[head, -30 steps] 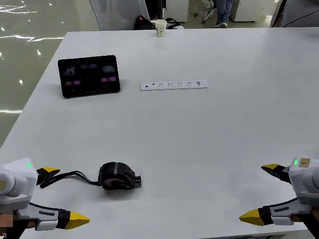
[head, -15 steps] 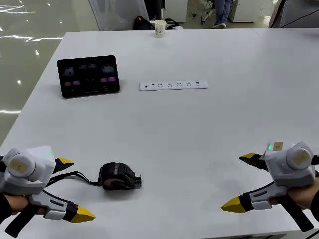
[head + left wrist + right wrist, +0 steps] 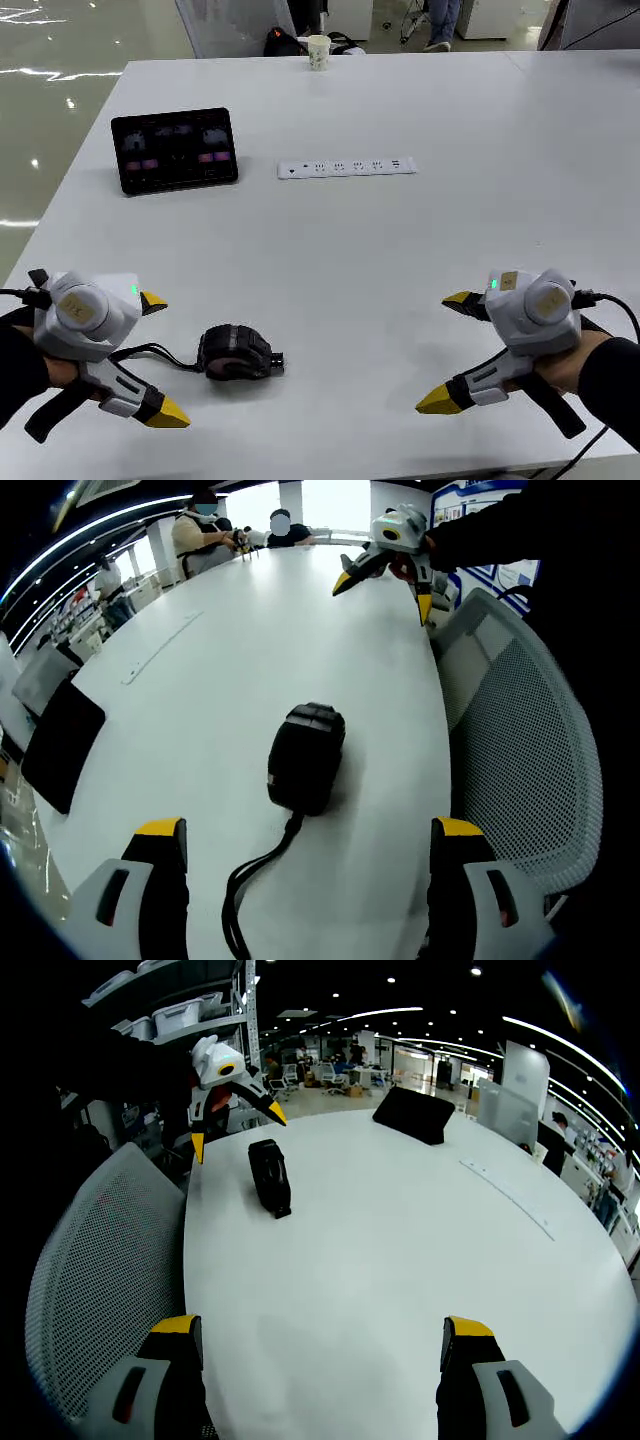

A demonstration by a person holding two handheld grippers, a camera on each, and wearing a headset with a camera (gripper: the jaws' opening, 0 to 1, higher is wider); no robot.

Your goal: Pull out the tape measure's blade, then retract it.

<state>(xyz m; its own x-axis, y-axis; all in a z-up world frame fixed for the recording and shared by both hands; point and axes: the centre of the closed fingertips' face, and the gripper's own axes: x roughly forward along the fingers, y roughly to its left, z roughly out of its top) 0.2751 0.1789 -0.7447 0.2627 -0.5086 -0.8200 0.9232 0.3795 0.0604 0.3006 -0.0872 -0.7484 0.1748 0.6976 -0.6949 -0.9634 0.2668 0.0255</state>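
A black tape measure lies on the white table near its front left edge, with a black wrist strap trailing to the left. My left gripper stands open just left of it, its yellow-tipped jaws on either side of the strap. In the left gripper view the tape measure lies a short way ahead between the open jaws. My right gripper is open at the front right, far from the tape measure, with nothing between its fingers. The blade is inside the case.
A black tablet stands propped at the back left. A white power strip lies at mid-table. A paper cup sits at the far edge. A mesh chair is beside the table's front edge.
Both grippers have moved inward and up over the table. The left one has come closer to the tape measure's strap. The tape measure has not moved.
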